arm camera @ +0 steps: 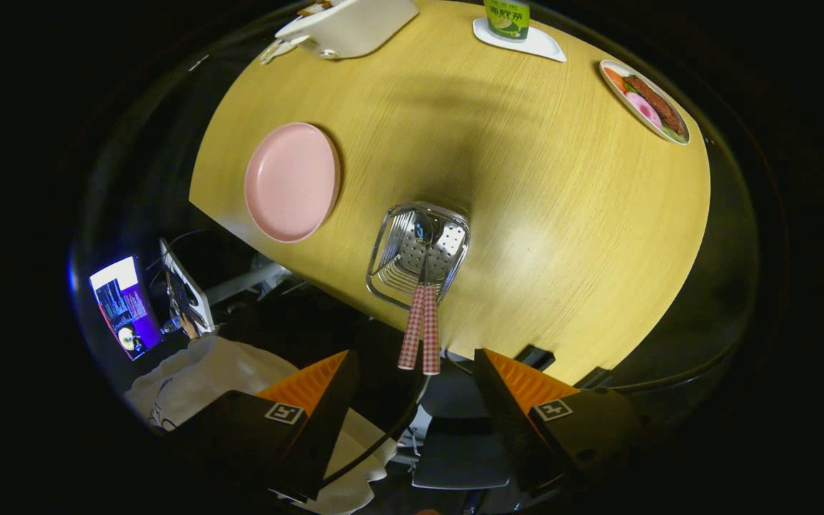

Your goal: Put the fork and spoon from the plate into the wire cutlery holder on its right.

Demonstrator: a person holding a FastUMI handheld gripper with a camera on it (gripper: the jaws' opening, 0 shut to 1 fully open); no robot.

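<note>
Fingers of our gripper (415, 379) stand wide apart and empty above the wire cutlery holder (418, 254), where two checked-handled utensils (420, 329) already lean. We find the pink plate (290, 180) to the holder's left bare; we judge the job done, only withdrawal remaining.

the gripper (415, 386) hangs over the near rim of a round wooden table (562, 214), its fingers spread apart with nothing between them. just ahead of them stands the wire cutlery holder (418, 254), two utensils upright in it, their checked handles (419, 336) side by side and leaning toward the fingers; which one is the fork and which the spoon is hard to tell. left of the holder lies a bare pink plate (292, 181).
</note>
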